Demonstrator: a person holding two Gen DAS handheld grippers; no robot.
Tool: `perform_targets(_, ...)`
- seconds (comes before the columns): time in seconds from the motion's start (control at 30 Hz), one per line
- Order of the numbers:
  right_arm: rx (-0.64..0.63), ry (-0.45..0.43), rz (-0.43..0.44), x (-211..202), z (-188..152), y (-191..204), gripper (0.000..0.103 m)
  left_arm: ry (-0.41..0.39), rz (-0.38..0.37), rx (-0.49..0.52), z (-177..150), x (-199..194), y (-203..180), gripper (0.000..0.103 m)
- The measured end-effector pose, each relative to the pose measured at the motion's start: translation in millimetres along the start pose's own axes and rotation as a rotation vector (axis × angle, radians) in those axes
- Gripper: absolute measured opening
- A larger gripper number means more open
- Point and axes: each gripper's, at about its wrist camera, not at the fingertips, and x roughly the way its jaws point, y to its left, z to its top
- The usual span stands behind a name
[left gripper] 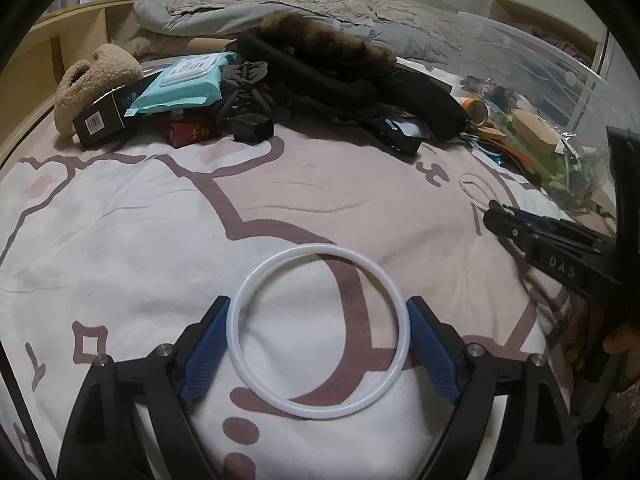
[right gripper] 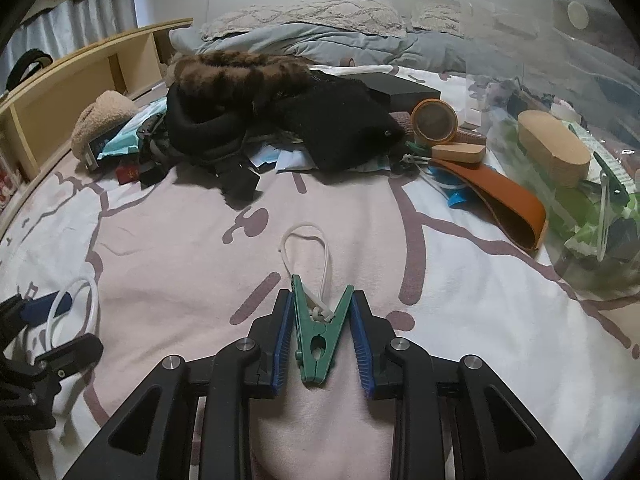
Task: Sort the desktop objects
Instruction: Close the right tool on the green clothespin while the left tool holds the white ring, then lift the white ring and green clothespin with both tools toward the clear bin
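A home bedroom — a bed (left gripper: 160,208) with a patterned sheet, rumpled grey duvet (right gripper: 320,46), pillows (right gripper: 304,16) — and a wooden headboard shelf (right gripper: 80,80) at upper left.

light: dim, soft, indoor | shadows: faint, diffuse | glare: mild on clear plastic bin (right gripper: 560,20) | focus: fairly sharp | edges: strong fisheye bending, black vignette corners
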Motion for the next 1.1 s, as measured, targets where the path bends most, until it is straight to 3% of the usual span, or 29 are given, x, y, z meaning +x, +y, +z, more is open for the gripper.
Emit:
perform_targets(0.43,-0.064,0.013,-0.08,-0.4,1.0,13.6,0.029,0.005,-0.008,-0.001,-1.8,-7.4,-4.0,0.084)
perform_targets(0.77,0.034,0.058,-0.008,-19.3,2.9,1.9,0.029,-0.024,-0.014,-0.019,2.4,-28.6,-5.7,0.084)
perform_targets(1.1,-0.051,-0.019,0.014,-75.4,11.2,12.7,0.028,-0.105,-0.001,-0.027,6.7,-66.9,-18.3,0.084)
